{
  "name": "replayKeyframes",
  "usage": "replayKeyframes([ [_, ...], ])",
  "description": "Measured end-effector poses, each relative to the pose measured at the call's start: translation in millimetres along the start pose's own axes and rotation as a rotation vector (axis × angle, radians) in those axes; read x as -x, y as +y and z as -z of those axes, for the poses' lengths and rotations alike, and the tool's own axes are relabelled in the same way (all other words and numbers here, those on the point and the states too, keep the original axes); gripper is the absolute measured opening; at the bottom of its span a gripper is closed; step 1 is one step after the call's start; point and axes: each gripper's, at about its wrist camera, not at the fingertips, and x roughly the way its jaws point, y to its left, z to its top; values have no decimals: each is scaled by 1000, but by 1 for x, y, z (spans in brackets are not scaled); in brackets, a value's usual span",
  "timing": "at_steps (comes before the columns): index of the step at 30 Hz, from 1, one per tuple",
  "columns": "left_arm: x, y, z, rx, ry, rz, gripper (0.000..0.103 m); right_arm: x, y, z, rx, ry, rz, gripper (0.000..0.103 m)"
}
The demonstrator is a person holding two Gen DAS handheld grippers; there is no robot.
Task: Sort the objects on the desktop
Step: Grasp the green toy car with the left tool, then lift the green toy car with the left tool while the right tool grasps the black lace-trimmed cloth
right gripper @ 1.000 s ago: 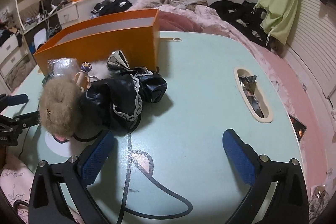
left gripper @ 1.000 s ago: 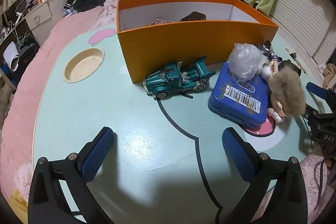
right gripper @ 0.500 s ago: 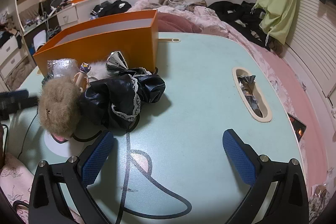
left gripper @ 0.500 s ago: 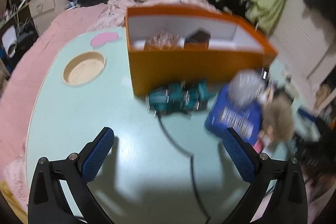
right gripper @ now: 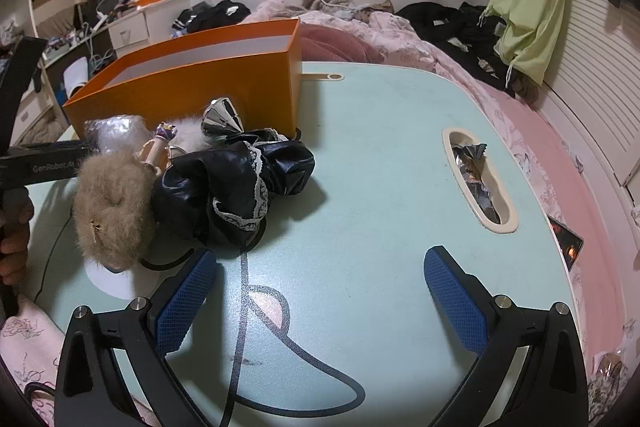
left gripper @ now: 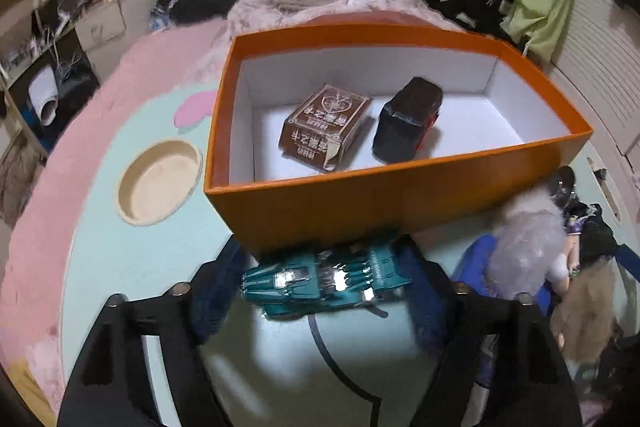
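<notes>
In the left wrist view, my left gripper [left gripper: 320, 291] is open and straddles a teal toy truck [left gripper: 326, 277] that lies on the mint table just in front of the orange box [left gripper: 360, 205]. The fingers stand on either side of the truck and do not pinch it. Inside the box lie a brown carton [left gripper: 326, 127] and a dark toy car [left gripper: 408, 121]. A doll with tan hair [right gripper: 114, 203] and a black dress [right gripper: 236, 187] lies beside the box. My right gripper [right gripper: 320, 291] is open and empty over bare table.
A blue tin [left gripper: 476, 277] with a plastic wrap bundle [left gripper: 524, 247] sits right of the truck. A round recess [left gripper: 160, 183] lies left of the box. A slot recess [right gripper: 478, 183] holds foil wrappers. Bed and clothes lie beyond the table.
My left gripper has moved forward and up toward the box, and now its fingers flank the teal truck. The box interior has come into view. The right gripper has barely moved.
</notes>
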Motion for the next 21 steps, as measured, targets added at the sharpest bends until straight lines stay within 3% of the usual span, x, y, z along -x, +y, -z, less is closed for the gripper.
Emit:
replayKeyframes([
  [9, 20, 16, 15, 31, -28, 110, 74, 2, 0, -1, -14, -6, 5, 103],
  [15, 40, 26, 24, 57, -76, 130, 74, 13, -13, -9, -116, -53, -87, 103],
  [21, 44, 28, 25, 64, -88, 128, 74, 14, -10, -41, -188, -87, -209, 103],
])
